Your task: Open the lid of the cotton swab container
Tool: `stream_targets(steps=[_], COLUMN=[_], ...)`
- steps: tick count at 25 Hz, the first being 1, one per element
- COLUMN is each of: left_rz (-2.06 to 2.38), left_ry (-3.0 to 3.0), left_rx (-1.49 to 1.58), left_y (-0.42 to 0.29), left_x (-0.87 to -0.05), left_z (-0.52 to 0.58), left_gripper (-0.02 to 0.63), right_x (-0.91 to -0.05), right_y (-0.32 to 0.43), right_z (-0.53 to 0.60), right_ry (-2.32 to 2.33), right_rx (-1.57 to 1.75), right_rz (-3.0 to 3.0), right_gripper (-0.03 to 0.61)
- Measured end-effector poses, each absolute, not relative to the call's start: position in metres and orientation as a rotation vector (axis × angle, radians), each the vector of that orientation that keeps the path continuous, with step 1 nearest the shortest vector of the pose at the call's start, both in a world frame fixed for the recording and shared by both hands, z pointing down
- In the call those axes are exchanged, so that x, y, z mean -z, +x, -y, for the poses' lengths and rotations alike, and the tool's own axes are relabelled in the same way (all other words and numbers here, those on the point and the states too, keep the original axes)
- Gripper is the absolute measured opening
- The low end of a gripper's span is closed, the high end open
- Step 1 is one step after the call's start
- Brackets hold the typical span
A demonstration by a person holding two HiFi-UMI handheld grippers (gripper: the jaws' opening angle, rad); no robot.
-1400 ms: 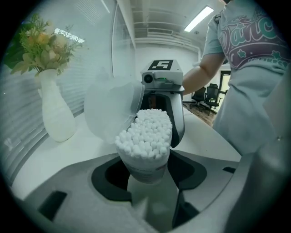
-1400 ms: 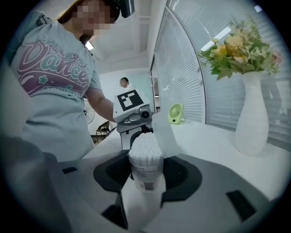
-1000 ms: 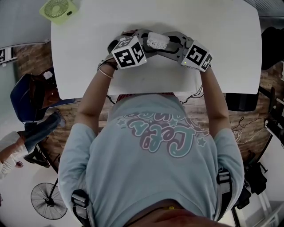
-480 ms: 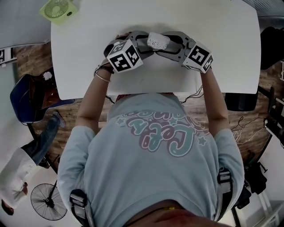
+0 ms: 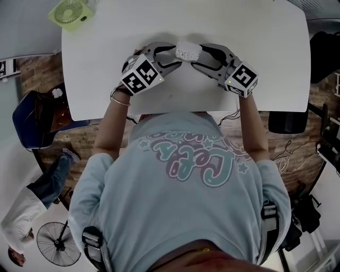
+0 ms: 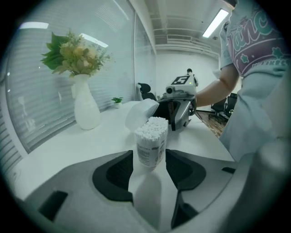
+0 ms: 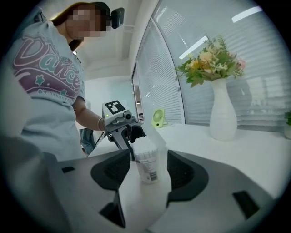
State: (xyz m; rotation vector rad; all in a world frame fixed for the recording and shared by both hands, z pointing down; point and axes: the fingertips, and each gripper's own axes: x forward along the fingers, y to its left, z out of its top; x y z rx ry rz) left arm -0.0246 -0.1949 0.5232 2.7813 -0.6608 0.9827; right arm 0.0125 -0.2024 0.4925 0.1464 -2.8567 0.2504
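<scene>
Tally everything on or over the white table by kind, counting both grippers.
Grippers: 2, the left gripper and the right gripper
Cotton swab container: 1
Vase of flowers: 1
Green fan: 1
Small potted plant by the window: 1
Total: 6

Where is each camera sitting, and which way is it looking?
Head view: on the person's head, looking steeply down at the white table; shirt, both arms, left gripper and right gripper show.
Left gripper view: on that gripper, looking along its jaws, which just closed a little, at the cotton swab container standing between them; shirt and arm show.
Right gripper view: facing the opposite way along its jaws, just opened wider, container between them; shirt and arm show.
Shared: both gripper views see the container and vase.
</scene>
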Motion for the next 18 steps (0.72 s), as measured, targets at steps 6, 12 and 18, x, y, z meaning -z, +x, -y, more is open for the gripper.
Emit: stream_targets(steps=[6, 12, 18], left_rz=[0.907, 1.059, 1.086], left_ry=[2.782, 2.842, 2.924], left_rx=[-0.770, -0.586, -0.484], left_y=[-0.050, -0.054, -0.045], left_x=[-0.487, -0.435, -0.387], left_z=[0.190, 0.188, 0.186], left_gripper=[0.221, 0.221, 0.221], right_x=[-0.459, -0.405, -0.358], right_y=[0.040, 0.054, 0.049], right_z=[0.201, 0.208, 0.202], right_ry=[0.375, 0.618, 0.684], right_rx=[-0.254, -0.189, -0.080], right_rz=[2.962, 3.057, 3.093], right_gripper=[0.244, 0.244, 0.239])
